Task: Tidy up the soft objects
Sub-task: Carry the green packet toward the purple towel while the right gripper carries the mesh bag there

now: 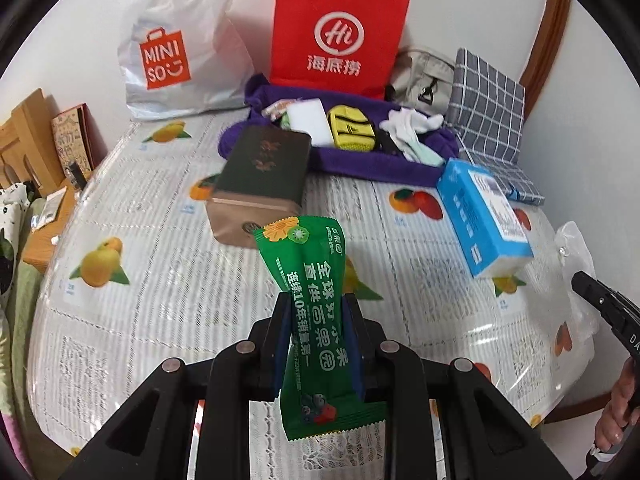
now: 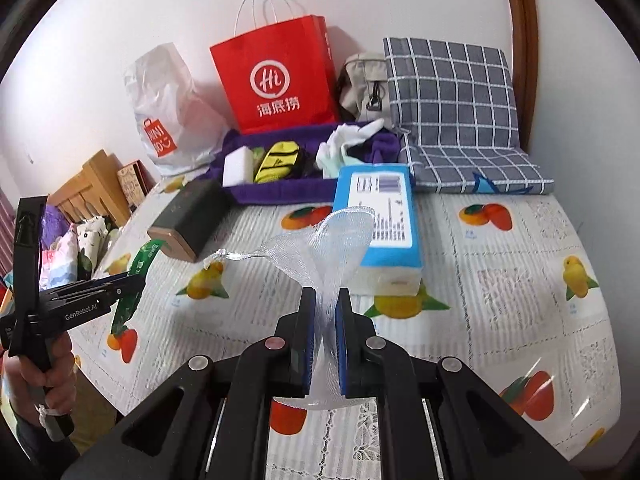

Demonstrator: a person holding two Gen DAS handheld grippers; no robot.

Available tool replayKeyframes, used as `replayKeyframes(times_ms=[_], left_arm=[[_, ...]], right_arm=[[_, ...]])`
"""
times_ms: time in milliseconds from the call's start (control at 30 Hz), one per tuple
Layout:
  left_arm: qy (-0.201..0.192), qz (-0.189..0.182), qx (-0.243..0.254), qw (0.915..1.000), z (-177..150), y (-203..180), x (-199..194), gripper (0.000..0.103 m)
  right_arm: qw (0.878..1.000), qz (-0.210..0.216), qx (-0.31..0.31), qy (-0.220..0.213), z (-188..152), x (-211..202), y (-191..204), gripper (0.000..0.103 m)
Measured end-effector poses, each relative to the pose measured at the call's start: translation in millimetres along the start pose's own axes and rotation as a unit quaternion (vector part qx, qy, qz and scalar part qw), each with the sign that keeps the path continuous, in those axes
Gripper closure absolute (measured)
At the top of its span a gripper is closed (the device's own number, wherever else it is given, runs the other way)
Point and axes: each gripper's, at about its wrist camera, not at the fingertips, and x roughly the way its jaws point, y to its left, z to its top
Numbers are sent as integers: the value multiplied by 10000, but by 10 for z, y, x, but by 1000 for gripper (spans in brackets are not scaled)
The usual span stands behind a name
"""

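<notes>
My left gripper (image 1: 317, 300) is shut on a green snack packet (image 1: 308, 280) and holds it upright above the table; it also shows at the left of the right wrist view (image 2: 134, 280). My right gripper (image 2: 325, 296) is shut on a clear mesh pouch (image 2: 328, 240) with a thin drawstring, held above the table. The pouch also shows at the right edge of the left wrist view (image 1: 576, 256). A purple cloth tray (image 1: 348, 162) at the back holds a white sponge (image 1: 306, 114), a yellow pouch (image 1: 351, 128) and white socks (image 1: 408, 124).
A dark green box (image 1: 260, 184) and a blue tissue box (image 1: 484, 216) stand on the fruit-print tablecloth (image 1: 152, 280). A red paper bag (image 1: 340, 32), a Miniso bag (image 1: 176, 48), a beige bag (image 1: 424, 76) and a grey checked cushion (image 1: 488, 104) line the back wall.
</notes>
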Motion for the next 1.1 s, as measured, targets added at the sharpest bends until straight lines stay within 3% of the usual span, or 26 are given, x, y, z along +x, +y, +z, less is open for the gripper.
replayKeyframes(times_ms=[467, 1100], left_arm=[[-320, 247, -172, 9990, 248, 135, -230, 79], [-435, 248, -171, 9986, 555, 109, -179, 79]], right_arm=[[9995, -49, -193, -239, 334, -60, 40, 93], [9998, 112, -116, -116, 752, 169, 22, 92]])
